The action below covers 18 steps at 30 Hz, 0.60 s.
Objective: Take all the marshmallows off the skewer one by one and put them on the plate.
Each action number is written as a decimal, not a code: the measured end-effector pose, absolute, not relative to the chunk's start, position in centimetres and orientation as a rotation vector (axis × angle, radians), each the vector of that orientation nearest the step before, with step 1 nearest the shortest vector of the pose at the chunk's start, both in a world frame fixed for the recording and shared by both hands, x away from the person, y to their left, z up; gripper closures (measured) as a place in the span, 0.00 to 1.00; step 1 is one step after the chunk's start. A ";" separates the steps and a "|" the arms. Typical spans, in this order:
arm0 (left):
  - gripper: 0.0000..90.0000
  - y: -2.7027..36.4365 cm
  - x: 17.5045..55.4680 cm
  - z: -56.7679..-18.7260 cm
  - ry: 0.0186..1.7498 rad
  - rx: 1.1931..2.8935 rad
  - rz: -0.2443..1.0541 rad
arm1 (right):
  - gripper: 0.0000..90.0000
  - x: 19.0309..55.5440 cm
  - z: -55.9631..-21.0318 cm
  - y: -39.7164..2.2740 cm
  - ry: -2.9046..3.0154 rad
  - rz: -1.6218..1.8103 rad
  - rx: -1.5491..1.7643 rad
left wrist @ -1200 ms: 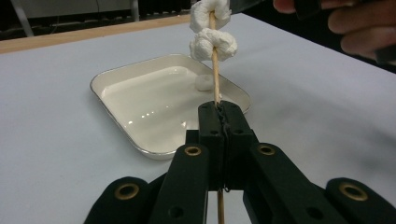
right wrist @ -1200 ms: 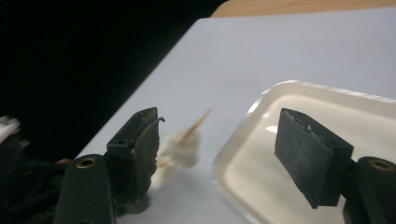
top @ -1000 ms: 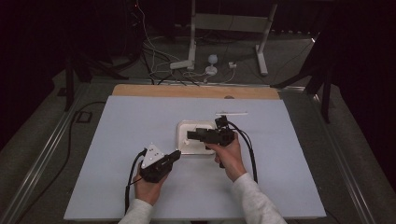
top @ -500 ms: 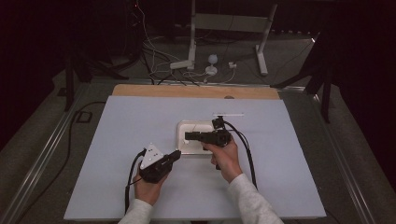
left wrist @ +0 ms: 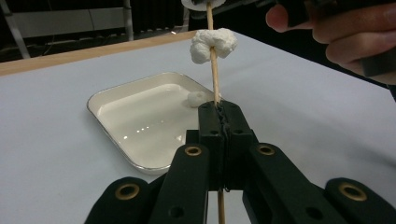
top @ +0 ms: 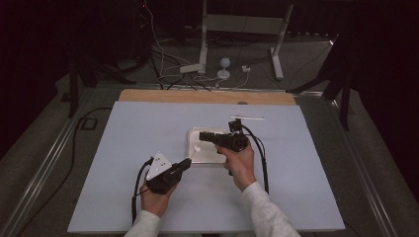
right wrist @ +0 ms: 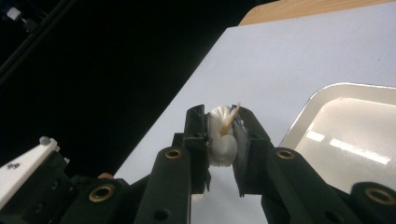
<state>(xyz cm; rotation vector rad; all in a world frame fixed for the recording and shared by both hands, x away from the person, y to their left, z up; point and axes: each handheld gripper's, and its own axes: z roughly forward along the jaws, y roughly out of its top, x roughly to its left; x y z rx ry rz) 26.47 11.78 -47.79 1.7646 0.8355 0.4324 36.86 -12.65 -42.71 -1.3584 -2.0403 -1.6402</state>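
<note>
**A:** What is happening on the counter [top: 123, 148]?

**B:** A person is working with two hand-held claws over a white tray [left wrist: 140, 135]. The left claw [left wrist: 219, 109] is clamped fully shut on a thin wooden skewer [left wrist: 214, 70], holding it pointing up and away so the tip is free for threading.

**A:** Is anything on the skewer?

**B:** Yes. One white marshmallow [left wrist: 212, 44] is sitting partway up the stick, well above the left claw's tips. Another marshmallow piece [left wrist: 196, 98] is lying in the tray, probably waiting its turn.

**A:** And the right claw?

**B:** The right claw [right wrist: 224, 126] has just been closing its jaws, and they are now pinching a soft marshmallow [right wrist: 220, 135] between the pads. The skewer tip [right wrist: 229, 122] is poking out through it, so the claw seems to be pushing it down onto the stick.

**A:** Why is it all happening above the tray?

**B:** Likely so anything that slips is falling back into the tray rather than onto the counter.
</note>
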 end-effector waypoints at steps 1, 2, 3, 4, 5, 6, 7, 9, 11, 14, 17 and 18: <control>1.00 11.8 26.5 -47.8 0.833 1.765 0.434 | 0.87 36.9 -42.6 -12.7 -2.042 -1.642 -1.357; 1.00 11.8 26.5 -47.8 0.830 1.766 0.433 | 0.87 37.0 -42.6 -12.7 -2.042 -1.644 -1.362; 1.00 11.8 26.5 -47.8 0.830 1.766 0.433 | 0.87 37.0 -42.6 -12.7 -2.042 -1.644 -1.362; 1.00 11.8 26.4 -47.7 0.825 1.767 0.435 | 0.87 37.1 -42.4 -12.8 -2.044 -1.649 -1.365; 1.00 11.8 26.4 -47.7 0.825 1.767 0.435 | 0.87 37.1 -42.3 -12.9 -2.039 -1.658 -1.368; 1.00 11.7 26.3 -47.7 0.821 1.778 0.446 | 0.87 37.2 -42.2 -13.0 -2.030 -1.666 -1.372; 1.00 11.7 26.3 -47.7 0.817 1.788 0.451 | 0.87 37.2 -42.1 -13.1 -2.022 -1.685 -1.390; 1.00 11.7 26.2 -47.9 0.816 1.812 0.460 | 0.88 37.4 -41.7 -14.2 -1.964 -1.766 -1.463; 1.00 11.8 26.1 -48.4 0.824 1.837 0.455 | 0.89 38.0 -40.9 -16.1 -1.863 -1.832 -1.512; 1.00 11.9 26.3 -48.3 0.839 1.806 0.435 | 0.88 38.3 -40.2 -17.2 -1.935 -1.807 -1.503; 1.00 11.7 26.4 -48.3 0.842 1.808 0.441 | 0.87 38.3 -39.9 -17.7 -2.066 -1.766 -1.507; 1.00 11.7 26.4 -48.3 0.844 1.808 0.442 | 0.87 38.3 -40.3 -17.5 -2.096 -1.751 -1.499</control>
